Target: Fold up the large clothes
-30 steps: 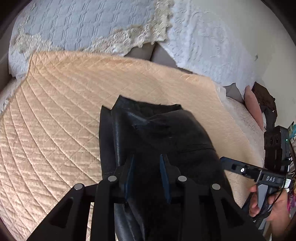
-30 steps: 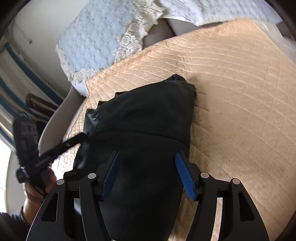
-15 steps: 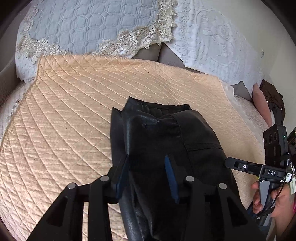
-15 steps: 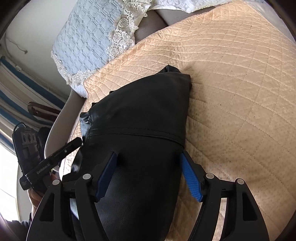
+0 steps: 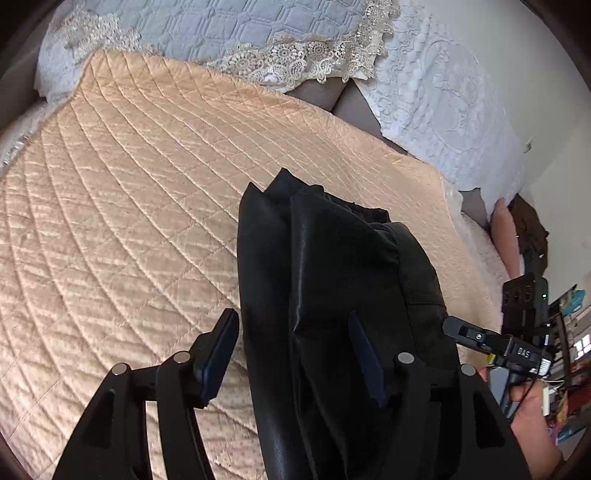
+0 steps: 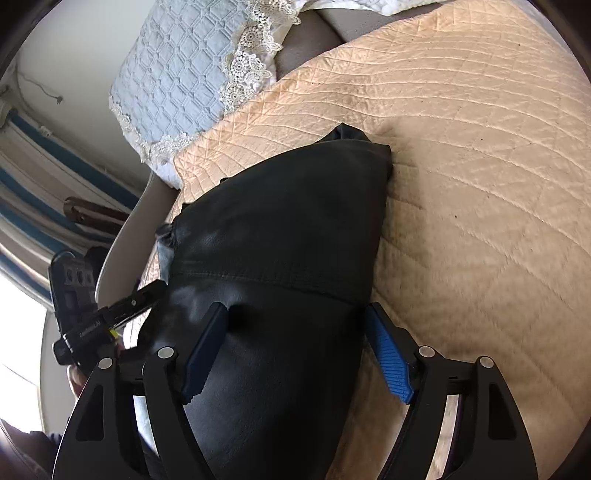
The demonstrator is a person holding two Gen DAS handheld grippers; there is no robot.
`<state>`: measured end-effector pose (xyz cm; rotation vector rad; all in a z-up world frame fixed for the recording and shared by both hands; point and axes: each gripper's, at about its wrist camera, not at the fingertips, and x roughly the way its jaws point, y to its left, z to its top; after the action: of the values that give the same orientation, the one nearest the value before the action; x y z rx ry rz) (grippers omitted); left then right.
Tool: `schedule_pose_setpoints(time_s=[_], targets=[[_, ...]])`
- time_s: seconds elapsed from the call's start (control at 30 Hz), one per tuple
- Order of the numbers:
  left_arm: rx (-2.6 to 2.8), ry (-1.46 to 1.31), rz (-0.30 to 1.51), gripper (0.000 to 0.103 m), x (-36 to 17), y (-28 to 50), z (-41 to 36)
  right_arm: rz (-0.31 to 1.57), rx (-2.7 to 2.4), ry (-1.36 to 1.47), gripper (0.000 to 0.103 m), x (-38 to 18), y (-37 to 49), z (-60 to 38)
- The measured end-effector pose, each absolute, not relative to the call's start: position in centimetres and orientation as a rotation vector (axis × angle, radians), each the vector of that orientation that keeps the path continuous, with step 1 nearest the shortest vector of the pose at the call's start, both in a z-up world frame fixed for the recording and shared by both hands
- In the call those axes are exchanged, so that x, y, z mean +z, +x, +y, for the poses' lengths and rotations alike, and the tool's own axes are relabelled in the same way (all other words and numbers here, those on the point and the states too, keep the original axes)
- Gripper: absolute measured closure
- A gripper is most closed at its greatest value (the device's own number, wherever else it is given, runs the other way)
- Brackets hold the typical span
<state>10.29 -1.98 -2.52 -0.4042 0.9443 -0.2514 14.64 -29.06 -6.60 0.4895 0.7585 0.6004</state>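
leather, black and glossy, makes up the folded garment (image 5: 332, 280) that lies on the peach quilted bedspread (image 5: 122, 206), running from the near edge of the bed up toward the pillows. a stitched seam crosses it in the right wrist view, and its far end comes to a bunched corner pointing at the pale blue lace-trimmed pillow (image 5: 229, 33). a white embroidered pillow (image 5: 443, 107) sits beside that one. the left gripper (image 5: 291, 354) hovers over the near part of the garment with its jaws opening; one finger stands off the garment's edge above the bedspread, the other above the black leather, and neither pad presses on the fabric. the right gripper (image 6: 299, 350) has its jaws opening too, spread wide, with the garment's near width between the blue pads (image 6: 388, 358) but not pinched. each wrist view shows the other gripper at the side of the garment, held in a hand (image 5: 532, 410).
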Motion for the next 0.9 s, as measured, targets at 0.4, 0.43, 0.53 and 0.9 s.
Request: schedule_pose_setpoints(time_s=[0.4,0.43,0.53,0.9], targets=[[-0.215,-0.35,0.933,0.034,-2.3,10.1,-3.6,0.777,0.644,0.474,0.024,-6.8,14.6,-28.7],[-0.213,-0.343,0.934,0.034,-2.4,10.1,-3.7,0.775,0.64,0.475,0.024,-6.8,14.7,-28.7],[-0.217,-0.342,0.941,0.034,-2.8,10.4,-3.8,0.768,0.627,0.475,0.024,-6.7,14.9,-28.6],[-0.251,-0.348,0.948,0.033,-3.4,11.1,-3.9,0.777,0.622,0.483,0.026,-6.5,15.4,-28.7]])
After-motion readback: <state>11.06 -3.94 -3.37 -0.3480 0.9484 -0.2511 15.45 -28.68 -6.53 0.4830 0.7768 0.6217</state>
